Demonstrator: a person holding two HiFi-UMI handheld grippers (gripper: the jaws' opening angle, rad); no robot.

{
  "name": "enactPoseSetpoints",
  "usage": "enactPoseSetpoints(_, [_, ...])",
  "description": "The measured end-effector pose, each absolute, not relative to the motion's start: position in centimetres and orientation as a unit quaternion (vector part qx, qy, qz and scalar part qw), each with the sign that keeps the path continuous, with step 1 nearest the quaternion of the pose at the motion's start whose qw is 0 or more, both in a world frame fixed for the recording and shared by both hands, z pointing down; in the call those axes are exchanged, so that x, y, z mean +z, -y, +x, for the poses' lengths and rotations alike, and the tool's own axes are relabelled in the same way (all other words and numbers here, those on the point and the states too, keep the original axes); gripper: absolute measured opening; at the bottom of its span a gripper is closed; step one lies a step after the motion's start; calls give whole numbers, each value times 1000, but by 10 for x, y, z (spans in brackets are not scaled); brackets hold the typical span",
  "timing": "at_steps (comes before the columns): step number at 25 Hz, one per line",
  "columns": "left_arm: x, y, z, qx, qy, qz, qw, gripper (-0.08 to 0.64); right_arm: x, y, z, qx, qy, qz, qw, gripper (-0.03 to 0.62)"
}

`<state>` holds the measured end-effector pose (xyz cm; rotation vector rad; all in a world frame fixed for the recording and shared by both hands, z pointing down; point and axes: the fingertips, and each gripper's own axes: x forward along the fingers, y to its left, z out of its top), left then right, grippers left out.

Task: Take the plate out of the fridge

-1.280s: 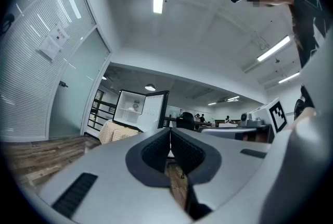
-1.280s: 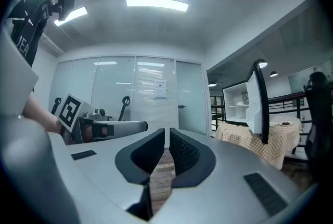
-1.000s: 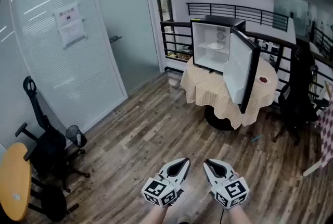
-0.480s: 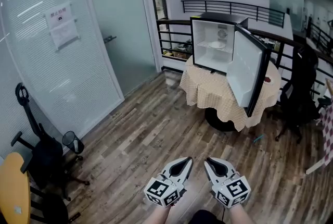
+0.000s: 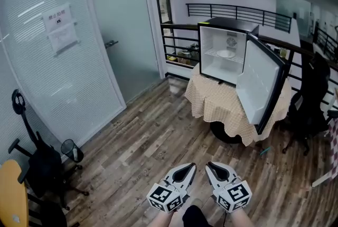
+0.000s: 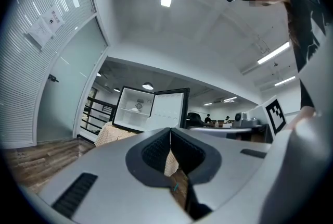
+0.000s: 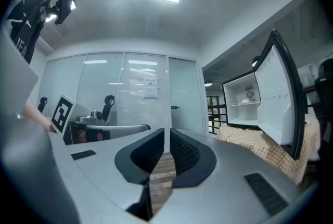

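Fridge [image 5: 214,62]: outer shell black with a slight sheen; inner liner and door lining smooth white plastic, glossy.
Plate [image 5: 226,54] inside the fridge: white, smooth, looks glazed.
Under the fridge, tablecloth [image 5: 219,104]: woven cloth in a fine beige check, matt, hanging in soft folds off the table.
Floor [image 5: 142,152] in front of the fridge: wood-look planks, mixed brown and grey, grain visible, low sheen.
Left of the fridge, glass wall [image 5: 31,83]: frosted and finely lined, with matt paper sheets [image 5: 59,28] stuck on.
Behind the fridge, railing [image 5: 237,10]: dark painted metal.
Left gripper [image 5: 189,167] and right gripper [image 5: 211,166]: matt pale grey plastic shells; jaws lined with black ribbed pads.
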<state>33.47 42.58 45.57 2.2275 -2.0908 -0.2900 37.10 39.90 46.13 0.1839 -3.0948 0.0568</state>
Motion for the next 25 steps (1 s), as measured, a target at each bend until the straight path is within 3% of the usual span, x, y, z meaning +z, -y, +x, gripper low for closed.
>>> enactPoseSetpoints(25, [450,-248,180,-88,666,740,35,11,455,-231,208,16,997,67,24,52])
